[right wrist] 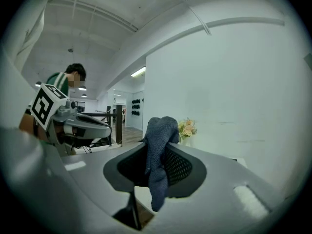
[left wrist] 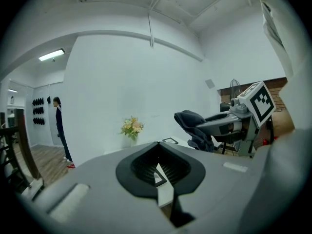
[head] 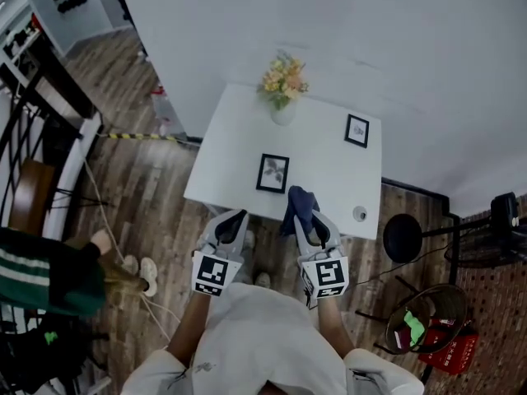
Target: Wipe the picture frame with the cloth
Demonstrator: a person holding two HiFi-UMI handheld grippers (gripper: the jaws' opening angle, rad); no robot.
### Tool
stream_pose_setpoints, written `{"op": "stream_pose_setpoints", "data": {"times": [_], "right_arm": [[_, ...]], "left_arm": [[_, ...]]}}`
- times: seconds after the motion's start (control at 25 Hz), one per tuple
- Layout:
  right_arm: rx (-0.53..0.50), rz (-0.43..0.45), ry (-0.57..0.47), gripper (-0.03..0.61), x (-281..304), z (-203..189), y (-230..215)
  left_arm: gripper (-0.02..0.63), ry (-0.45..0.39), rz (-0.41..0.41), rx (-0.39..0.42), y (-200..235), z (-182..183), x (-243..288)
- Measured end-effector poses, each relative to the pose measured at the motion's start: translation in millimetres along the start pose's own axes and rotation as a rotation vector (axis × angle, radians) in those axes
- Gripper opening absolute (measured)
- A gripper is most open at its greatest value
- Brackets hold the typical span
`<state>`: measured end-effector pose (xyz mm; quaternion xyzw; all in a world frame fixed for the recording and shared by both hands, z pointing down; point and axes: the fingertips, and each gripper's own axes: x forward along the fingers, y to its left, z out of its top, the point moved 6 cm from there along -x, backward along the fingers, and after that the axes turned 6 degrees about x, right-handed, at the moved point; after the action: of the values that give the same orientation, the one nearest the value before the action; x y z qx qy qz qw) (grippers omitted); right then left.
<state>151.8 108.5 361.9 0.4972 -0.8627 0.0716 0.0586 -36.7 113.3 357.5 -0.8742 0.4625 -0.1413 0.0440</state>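
A black picture frame [head: 272,173] lies flat near the front of the white table [head: 230,146]. A second, smaller frame [head: 356,130] lies at the back right. My right gripper [head: 303,214] hovers over the table's front edge, shut on a dark blue cloth [head: 298,202] that hangs from its jaws [right wrist: 158,150]. My left gripper [head: 238,219] is level with it, just short of the front edge, shut with nothing in it. In the left gripper view the near frame [left wrist: 159,179] shows through the slit between the jaws, and the cloth [left wrist: 191,121] hangs at the right.
A vase of flowers [head: 283,87] stands at the table's back edge against the white wall. A small round object [head: 359,213] sits at the front right corner. A black stool [head: 402,237] and a wire basket [head: 428,318] are at the right; a person in a green sleeve [head: 45,274] is at the left.
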Motion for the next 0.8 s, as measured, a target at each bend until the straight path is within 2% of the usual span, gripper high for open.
{"op": "stream_pose_setpoints", "data": {"times": [0.4,0.8], "right_arm": [[0.013,-0.045,0.057,0.098,64,-3,-28],[0.024,-0.129,0.093,0.098,128,9,-51]], "left_arm": [[0.02,0.016,-0.065,-0.017,46,-13,71],[0.02,0.018,-0.155,-0.029,101,-17,135]]}}
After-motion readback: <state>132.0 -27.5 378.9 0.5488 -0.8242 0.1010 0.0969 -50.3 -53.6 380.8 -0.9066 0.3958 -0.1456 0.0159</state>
